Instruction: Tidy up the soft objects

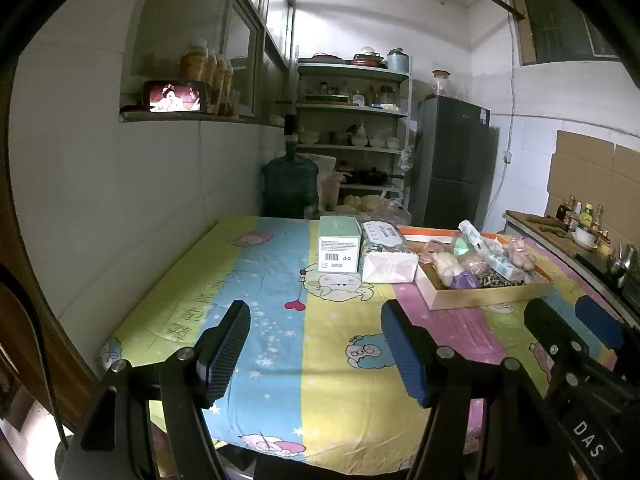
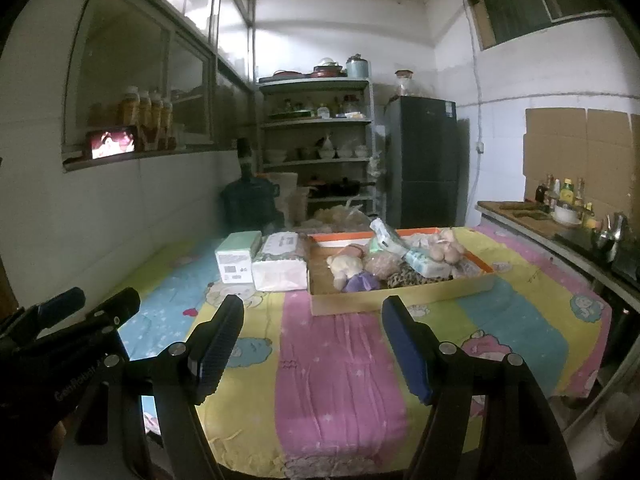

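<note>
A shallow cardboard tray [image 2: 400,294] [image 1: 492,298] with an orange rim stands on the table's far side, heaped with soft things: a cream plush toy [image 2: 346,266] [image 1: 446,264], a purple piece [image 2: 362,282], a leopard-print cloth [image 2: 412,278], tissue packs [image 2: 426,264]. Left of it lie a white soft pack [image 2: 280,272] [image 1: 390,266] and a green-and-white box [image 2: 236,260] [image 1: 340,250]. My left gripper [image 1: 316,340] is open above the near table, empty. My right gripper [image 2: 314,338] is open too, short of the tray, holding nothing.
The table wears a striped cartoon cloth [image 2: 340,380]. A wall runs along its left side. A counter [image 2: 560,228] with bottles and a bowl stands at the right. Behind the table are a water jug [image 1: 290,184], shelves [image 1: 352,128] and a dark fridge [image 1: 452,168].
</note>
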The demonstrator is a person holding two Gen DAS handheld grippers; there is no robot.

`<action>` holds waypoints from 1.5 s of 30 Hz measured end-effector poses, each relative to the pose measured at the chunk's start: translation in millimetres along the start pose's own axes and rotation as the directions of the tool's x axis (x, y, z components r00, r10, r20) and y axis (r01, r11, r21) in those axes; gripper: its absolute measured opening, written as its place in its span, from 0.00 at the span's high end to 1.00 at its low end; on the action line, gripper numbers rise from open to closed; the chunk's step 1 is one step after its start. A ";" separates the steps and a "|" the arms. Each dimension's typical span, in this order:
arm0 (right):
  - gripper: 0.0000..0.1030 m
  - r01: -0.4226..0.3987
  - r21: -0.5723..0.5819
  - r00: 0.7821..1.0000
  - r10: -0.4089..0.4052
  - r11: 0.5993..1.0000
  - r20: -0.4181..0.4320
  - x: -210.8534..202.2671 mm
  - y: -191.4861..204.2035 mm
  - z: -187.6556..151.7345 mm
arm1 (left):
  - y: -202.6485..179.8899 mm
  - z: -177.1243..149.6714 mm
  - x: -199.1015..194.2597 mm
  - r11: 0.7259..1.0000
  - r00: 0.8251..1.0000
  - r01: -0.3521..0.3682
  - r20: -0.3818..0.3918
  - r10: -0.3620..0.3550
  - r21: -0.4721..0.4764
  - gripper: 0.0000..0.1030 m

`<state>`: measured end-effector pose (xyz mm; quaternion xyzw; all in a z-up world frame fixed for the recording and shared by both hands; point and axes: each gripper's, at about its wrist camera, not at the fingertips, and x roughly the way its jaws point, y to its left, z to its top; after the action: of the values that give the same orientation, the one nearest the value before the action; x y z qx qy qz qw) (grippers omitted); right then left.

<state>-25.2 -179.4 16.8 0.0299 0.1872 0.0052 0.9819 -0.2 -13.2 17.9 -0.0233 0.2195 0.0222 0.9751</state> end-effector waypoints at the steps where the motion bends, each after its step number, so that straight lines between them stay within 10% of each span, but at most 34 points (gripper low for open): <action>1: 0.29 0.001 0.000 1.000 -0.001 1.000 0.001 -0.1 0.1 0.0 | 0.2 -0.1 0.3 1.000 1.000 0.001 0.000 -0.001 -0.001 0.35; 45: 0.29 -0.009 -0.011 1.000 0.009 1.000 0.001 -2.1 5.2 0.5 | -0.4 0.1 -5.6 1.000 1.000 0.000 0.008 0.000 -0.002 0.35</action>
<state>-27.0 -174.2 18.3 0.0252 0.1863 0.0109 0.9821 -5.2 -13.8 20.4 -0.0240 0.2158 0.0227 0.9759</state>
